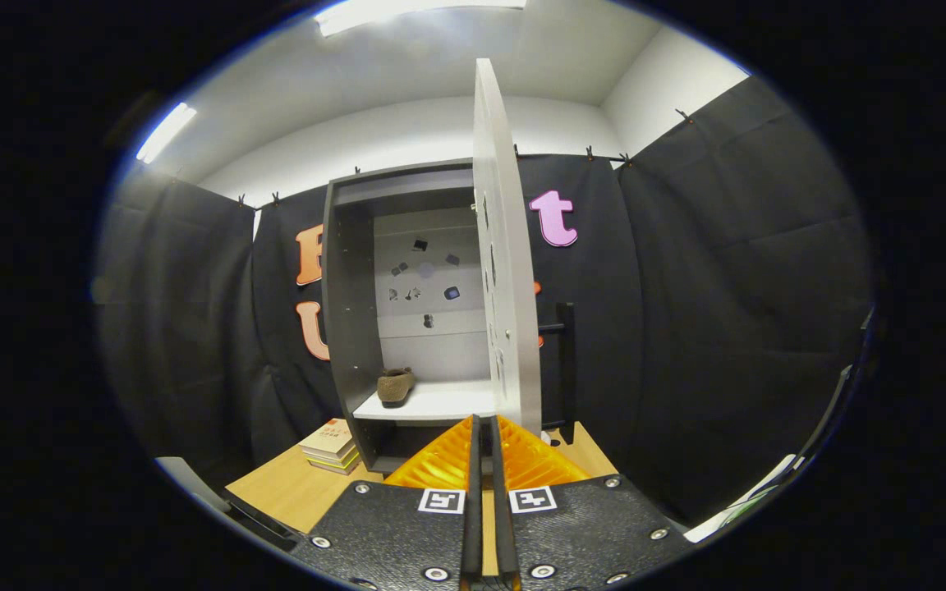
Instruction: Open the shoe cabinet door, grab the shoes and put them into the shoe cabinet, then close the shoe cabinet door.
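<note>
The hand-held gripper (485, 427) has its two ridged, wedge-shaped fingers drawn together to a narrow slit, with nothing visibly pinched between them; whether the tips touch the door's lower edge just ahead cannot be told. Behind the fingers, two textured plates with round screws and small square markers lie flat. Straight beyond the tips stands the cabinet door (506, 271), a thin, flat, pale panel seen almost edge-on, swung open and upright, with a long dark bar handle (565, 369) on its far side. To the left of the door is the shoe cabinet (350, 328), a tall box with dark matte side walls, a pale back panel dotted with small stickers, and a smooth white shelf. One shoe (395, 386), a soft, fuzzy brown slipper with a rounded toe, sits on that shelf near the left wall. The cabinet stands on a light wood-grain worktop (292, 492), where a small stack of books (331, 445) lies just beside its lower left corner.
</note>
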`<action>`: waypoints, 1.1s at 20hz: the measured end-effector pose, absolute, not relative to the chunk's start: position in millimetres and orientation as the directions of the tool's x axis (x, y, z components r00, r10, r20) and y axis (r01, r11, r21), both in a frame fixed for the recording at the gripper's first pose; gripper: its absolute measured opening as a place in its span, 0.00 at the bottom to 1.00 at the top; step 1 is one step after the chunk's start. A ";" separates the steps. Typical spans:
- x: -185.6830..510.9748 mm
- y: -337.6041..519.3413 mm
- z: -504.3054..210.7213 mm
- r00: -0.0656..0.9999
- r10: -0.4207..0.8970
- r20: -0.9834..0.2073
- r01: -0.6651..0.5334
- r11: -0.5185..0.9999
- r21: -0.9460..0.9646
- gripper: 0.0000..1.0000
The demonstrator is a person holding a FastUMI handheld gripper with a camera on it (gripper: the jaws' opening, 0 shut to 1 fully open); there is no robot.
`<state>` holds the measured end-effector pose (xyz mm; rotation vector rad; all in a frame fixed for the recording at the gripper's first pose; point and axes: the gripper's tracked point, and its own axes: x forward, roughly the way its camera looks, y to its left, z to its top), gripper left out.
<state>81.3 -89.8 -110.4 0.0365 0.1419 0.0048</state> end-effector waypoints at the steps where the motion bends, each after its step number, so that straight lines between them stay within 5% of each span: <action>1: 80.5 -88.5 -108.5 0.990 0.010 -0.139 -0.004 0.999 0.044 0.06; 10: 78.9 -40.2 -125.0 0.982 0.101 -0.160 -0.091 0.993 0.071 0.07; 14: 88.3 -12.7 -142.9 0.982 0.119 -0.149 -0.106 0.990 0.089 0.16; 19: 101.5 28.2 -192.8 0.966 0.140 -0.218 -0.122 0.988 0.093 0.39; 22: 111.2 45.0 -222.2 0.958 0.129 -0.254 -0.112 0.990 0.081 0.40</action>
